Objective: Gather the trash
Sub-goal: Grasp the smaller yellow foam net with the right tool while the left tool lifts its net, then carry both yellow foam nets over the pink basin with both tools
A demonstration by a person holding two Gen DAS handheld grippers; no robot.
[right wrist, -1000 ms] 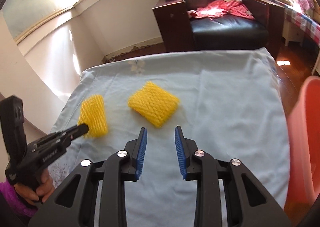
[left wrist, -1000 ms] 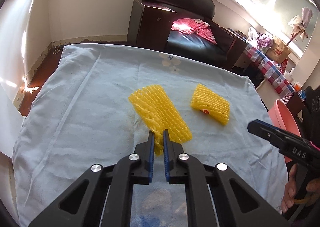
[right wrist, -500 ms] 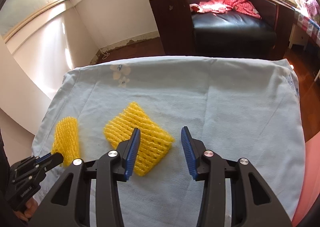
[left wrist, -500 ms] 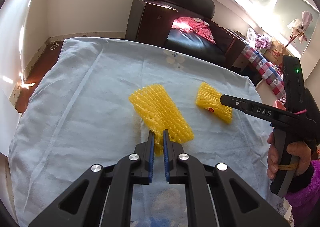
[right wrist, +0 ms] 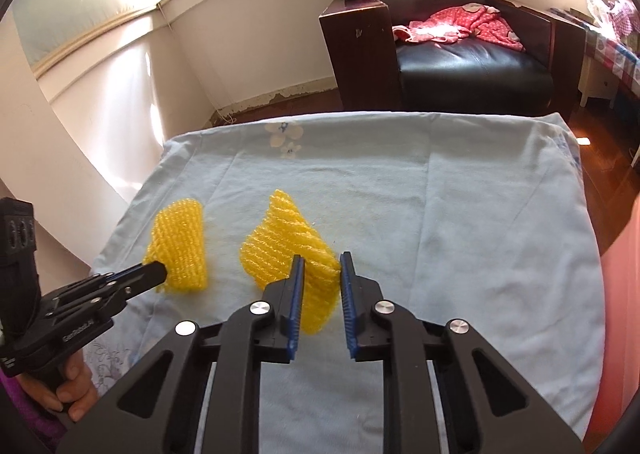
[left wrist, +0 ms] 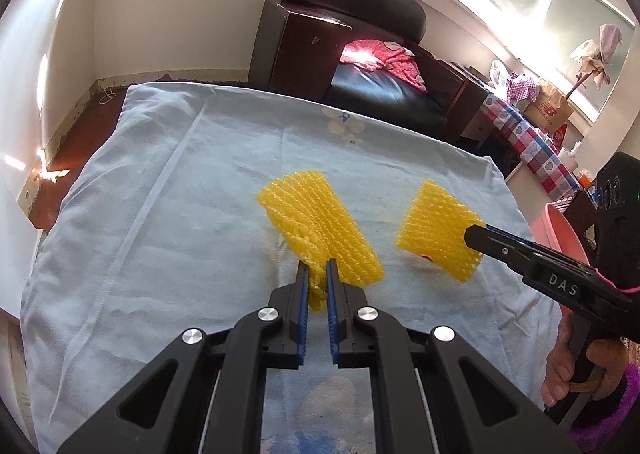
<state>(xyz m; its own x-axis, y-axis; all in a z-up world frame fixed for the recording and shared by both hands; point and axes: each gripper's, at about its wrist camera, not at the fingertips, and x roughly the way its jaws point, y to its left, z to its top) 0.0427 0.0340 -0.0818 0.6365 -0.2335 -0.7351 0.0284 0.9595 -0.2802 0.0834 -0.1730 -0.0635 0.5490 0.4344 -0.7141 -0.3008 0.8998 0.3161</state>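
Note:
Two yellow foam fruit nets lie on a light blue cloth (left wrist: pixel 168 222). My left gripper (left wrist: pixel 315 269) is shut on the near corner of the left net (left wrist: pixel 316 214), which also shows in the right wrist view (right wrist: pixel 180 244). My right gripper (right wrist: pixel 320 264) is open, its jaws on either side of the near edge of the right net (right wrist: pixel 284 246); that edge is raised off the cloth. In the left wrist view the right gripper (left wrist: pixel 474 236) reaches over the right net (left wrist: pixel 438 228).
A pink plastic basin (left wrist: pixel 560 226) stands off the table's right side, also at the right wrist view's edge (right wrist: pixel 624 294). A dark leather armchair (right wrist: pixel 452 34) with a red garment stands behind the table. The cloth (right wrist: pixel 460 214) covers the whole tabletop.
My right gripper has moved forward and left onto the right net, whose near edge now sits between the narrowing jaws. My left gripper has stayed shut on the left net.

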